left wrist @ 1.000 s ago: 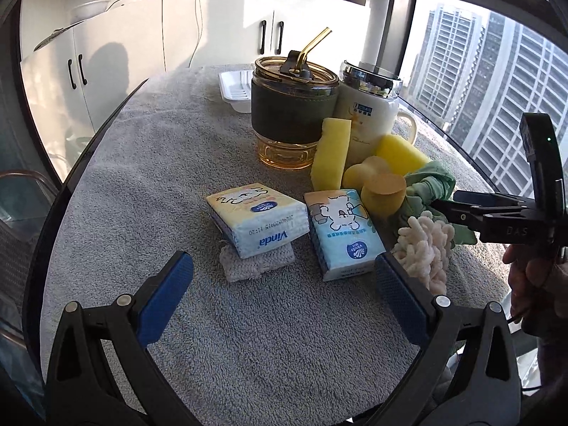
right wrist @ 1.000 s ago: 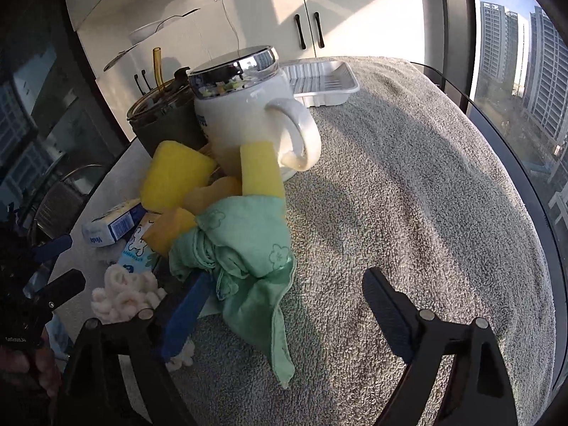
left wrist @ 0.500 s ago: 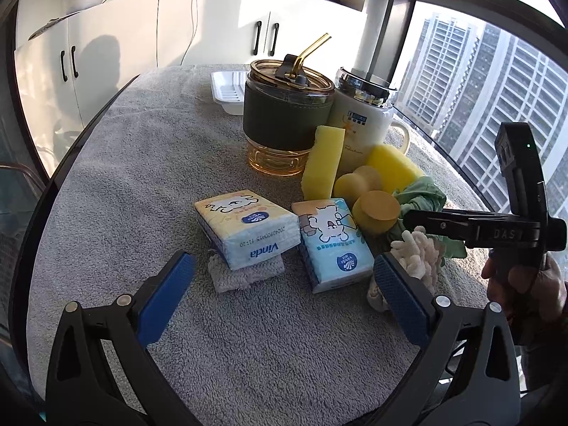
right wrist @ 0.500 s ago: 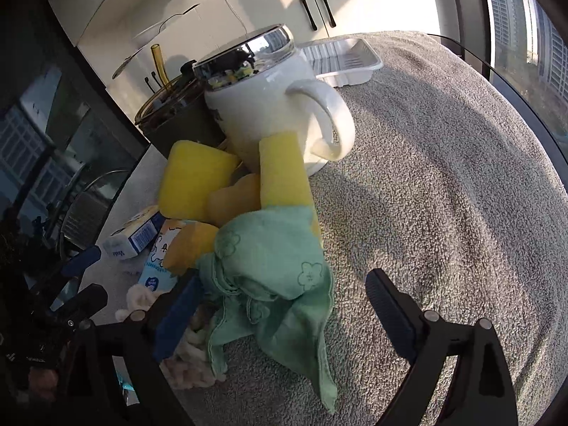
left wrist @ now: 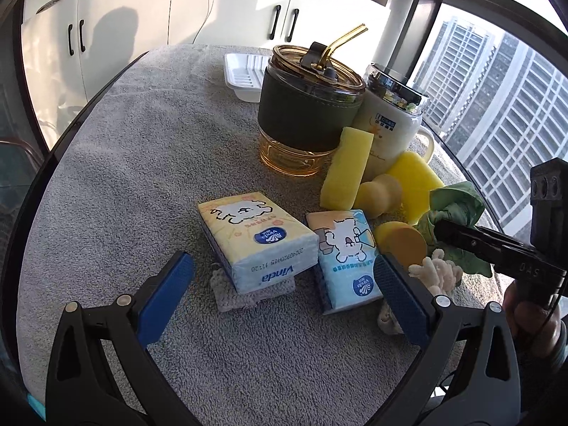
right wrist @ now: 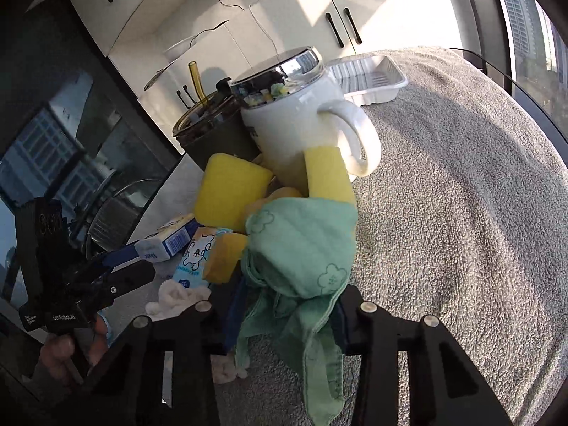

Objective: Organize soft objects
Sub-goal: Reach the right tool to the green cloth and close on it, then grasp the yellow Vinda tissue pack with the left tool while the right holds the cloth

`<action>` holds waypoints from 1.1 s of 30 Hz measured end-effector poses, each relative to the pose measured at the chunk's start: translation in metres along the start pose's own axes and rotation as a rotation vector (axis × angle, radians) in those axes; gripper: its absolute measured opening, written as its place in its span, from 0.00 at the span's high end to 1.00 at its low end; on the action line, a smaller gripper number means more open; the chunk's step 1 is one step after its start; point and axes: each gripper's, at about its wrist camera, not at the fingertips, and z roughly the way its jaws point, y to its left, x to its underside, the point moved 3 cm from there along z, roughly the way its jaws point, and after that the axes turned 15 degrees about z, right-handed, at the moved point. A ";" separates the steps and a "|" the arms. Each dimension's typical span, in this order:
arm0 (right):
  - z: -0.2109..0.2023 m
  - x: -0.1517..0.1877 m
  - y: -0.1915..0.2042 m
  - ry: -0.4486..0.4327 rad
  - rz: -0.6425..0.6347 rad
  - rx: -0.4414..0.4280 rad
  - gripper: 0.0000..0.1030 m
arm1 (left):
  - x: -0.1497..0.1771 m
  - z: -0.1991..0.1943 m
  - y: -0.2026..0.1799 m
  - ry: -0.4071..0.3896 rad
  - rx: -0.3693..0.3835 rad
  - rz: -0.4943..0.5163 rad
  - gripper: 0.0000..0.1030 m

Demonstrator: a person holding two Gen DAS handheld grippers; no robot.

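**Jaws closing on the green cloth**

The jaws of the right gripper (right wrist: 287,305), wide apart a moment ago, are closing, and the green cloth (right wrist: 301,245) is now bunched between them, its loose end hanging down over the grey towel-covered surface (right wrist: 461,213). The pads appear to press into the fabric, so I judge the grasp as made or nearly so, which makes the cloth the first soft thing ready to be lifted out of the heap.

The left gripper (left wrist: 280,298) has its jaws spread wide with nothing between them, hovering just short of two tissue packs: the yellow tissue pack (left wrist: 255,238), lying on a small grey knitted pad (left wrist: 248,293), and the blue tissue pack (left wrist: 348,259) beside it. It has edged a little closer to them over the last second.

Beyond the packs lie a white fluffy piece (left wrist: 435,273), a round orange sponge (left wrist: 401,243) and several yellow sponges (left wrist: 346,168), crowded against a white mug (right wrist: 305,120) and a dark tumbler (left wrist: 309,113). Farthest off sits a white tray (right wrist: 369,78), a likely place for the soft things.
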 end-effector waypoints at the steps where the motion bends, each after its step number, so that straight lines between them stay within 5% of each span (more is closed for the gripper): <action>1: -0.005 0.000 0.000 -0.019 -0.009 0.006 0.58 | 0.000 0.001 0.003 0.012 -0.024 -0.015 0.00; 7: -0.012 -0.006 -0.005 -0.053 -0.021 0.027 0.58 | 0.000 0.012 0.024 0.101 -0.115 -0.112 0.00; 13: -0.013 -0.006 -0.011 -0.052 -0.014 0.022 0.58 | -0.007 0.020 0.013 0.139 -0.210 -0.074 0.00; 21: -0.011 -0.006 -0.010 -0.066 -0.034 0.033 0.57 | 0.002 0.028 0.015 0.162 -0.197 -0.141 0.03; 25: -0.012 -0.005 -0.009 -0.076 -0.045 0.038 0.57 | 0.002 0.030 0.014 0.162 -0.182 -0.158 0.43; 33: -0.013 -0.002 -0.004 -0.090 -0.068 0.049 0.57 | 0.004 0.025 0.019 0.133 -0.158 -0.206 0.51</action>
